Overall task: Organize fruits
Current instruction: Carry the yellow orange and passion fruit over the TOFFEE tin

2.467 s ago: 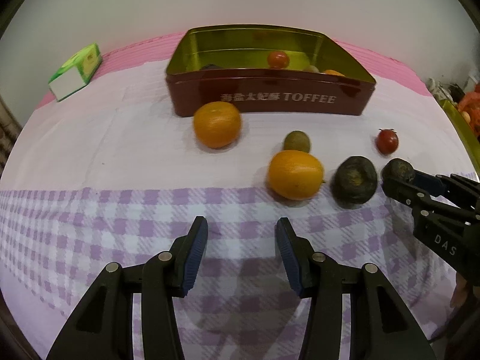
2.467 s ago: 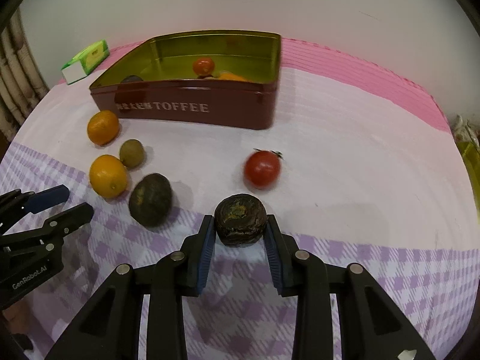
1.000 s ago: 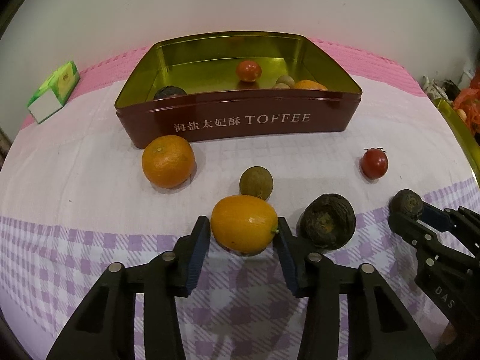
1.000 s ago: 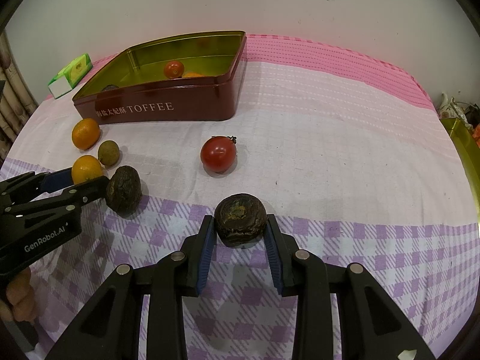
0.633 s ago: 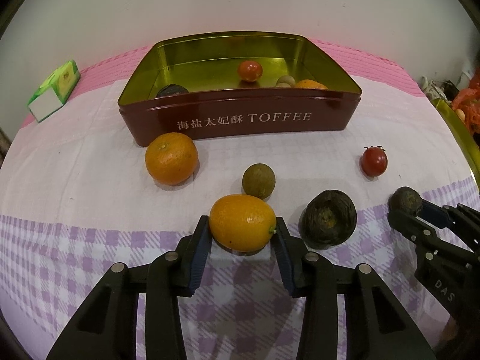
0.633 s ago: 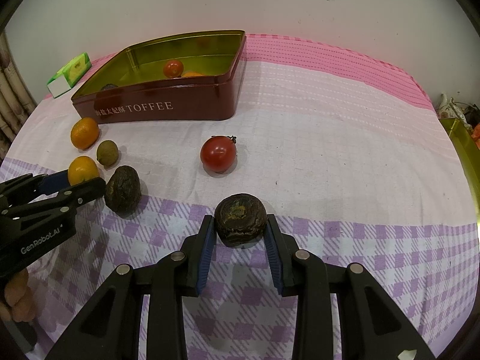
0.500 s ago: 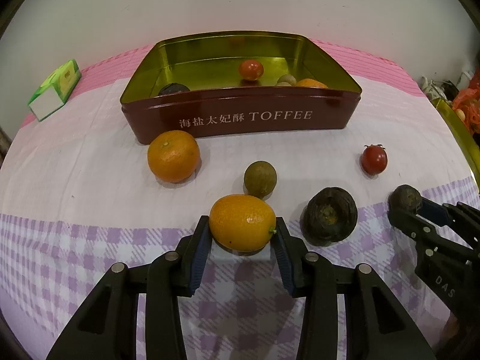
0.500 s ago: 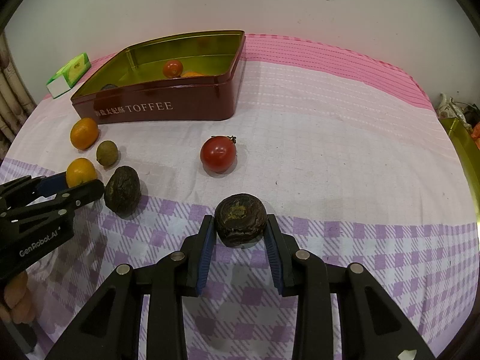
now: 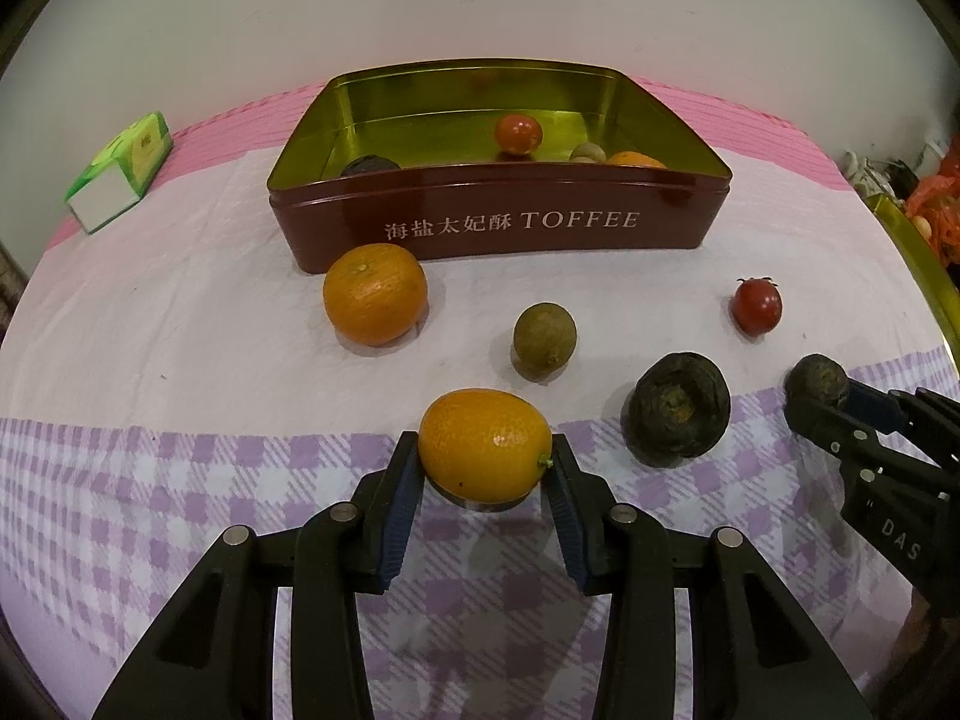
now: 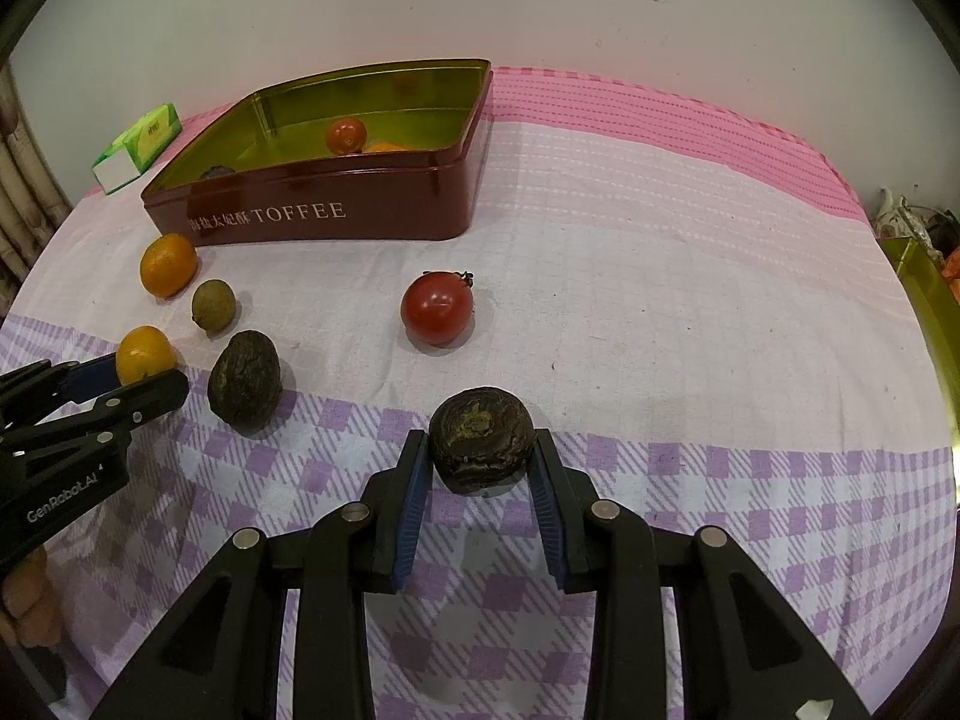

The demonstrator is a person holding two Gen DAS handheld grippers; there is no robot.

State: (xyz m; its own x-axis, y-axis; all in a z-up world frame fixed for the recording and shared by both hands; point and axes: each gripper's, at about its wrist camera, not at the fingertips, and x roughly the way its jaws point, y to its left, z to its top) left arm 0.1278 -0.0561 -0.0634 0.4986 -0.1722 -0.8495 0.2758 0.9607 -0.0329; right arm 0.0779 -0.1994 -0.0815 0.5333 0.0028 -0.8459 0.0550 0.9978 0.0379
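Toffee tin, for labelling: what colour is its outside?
Dark red toffee tin, gold inside; clearest in left wrist view.

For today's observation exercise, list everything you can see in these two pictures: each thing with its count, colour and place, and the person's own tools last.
toffee tin: one, dark red outside, gold inside, far middle of the cloth.
fruit in the tin: a red tomato, a dark fruit, a small tan fruit, part of an orange one.
round orange: one, in front of the tin.
small olive-brown fruit: one, mid-cloth.
loose tomato: one, red.
loose dark wrinkled fruit: one, on the checks.
green box: one, far left.
tablecloth: pink, white and purple check.
left tongs: black, shut on an oval orange fruit.
right tongs: black, shut on a second dark wrinkled fruit.
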